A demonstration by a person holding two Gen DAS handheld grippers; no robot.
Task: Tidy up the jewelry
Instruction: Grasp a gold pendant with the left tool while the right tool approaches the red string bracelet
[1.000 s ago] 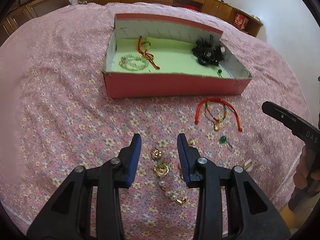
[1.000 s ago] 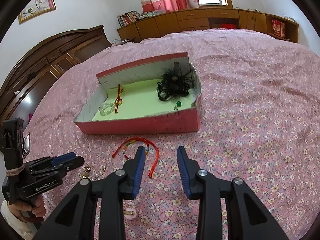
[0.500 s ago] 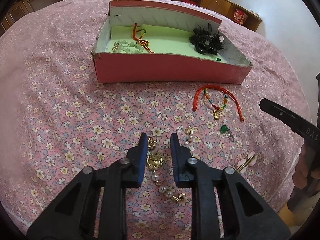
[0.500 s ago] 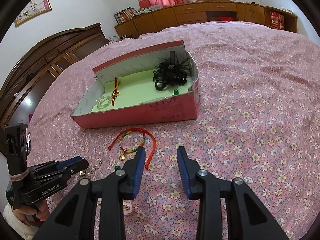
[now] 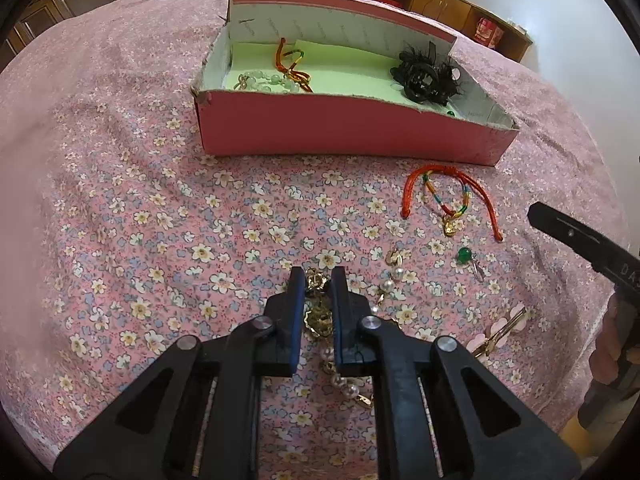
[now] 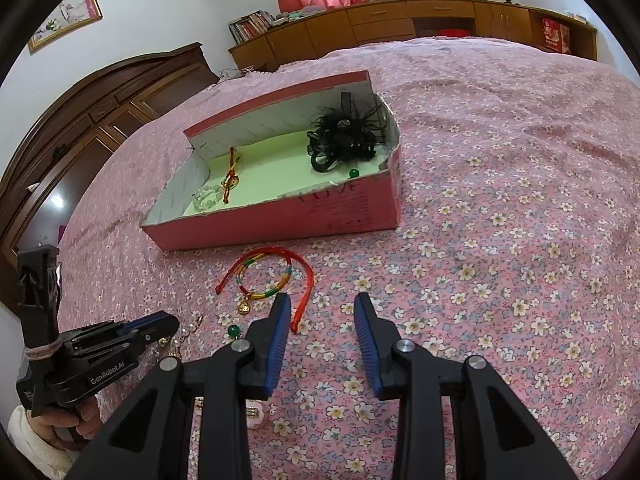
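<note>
**Fingers pinched a gold and pearl necklace on the bed**

Fingers of the left gripper [image 5: 318, 280] were squeezed close together on the gold and pearl necklace [image 5: 320, 316]. The necklace lay on the pink flowery bedspread [image 5: 160, 220], and its gold charm sat between the two blue pads. A few pearls trailed out beside and under the fingers.

The right gripper [image 6: 322, 304] had its fingers wide apart, with nothing between them. It hung over the bedspread, just beside the red string bracelet [image 6: 266, 276].

That bracelet had rainbow thread and a small gold charm. Near it lay a green bead earring [image 5: 466, 257] and a pink hair clip [image 5: 500, 330].

The pink box [image 5: 340, 132] sat farther back on the bed, open at the top, with a light green floor. Inside it were a black feathery hair clip [image 5: 426, 76], a pale bead bracelet [image 5: 266, 82], a red cord bracelet [image 5: 294, 66] and a small green bead [image 6: 353, 173].

White letters on the side of the left gripper read "GenRobot.AI". The right gripper showed "DA", and the rest was cut off. Faint writing on the box front was too dim to read.
</note>
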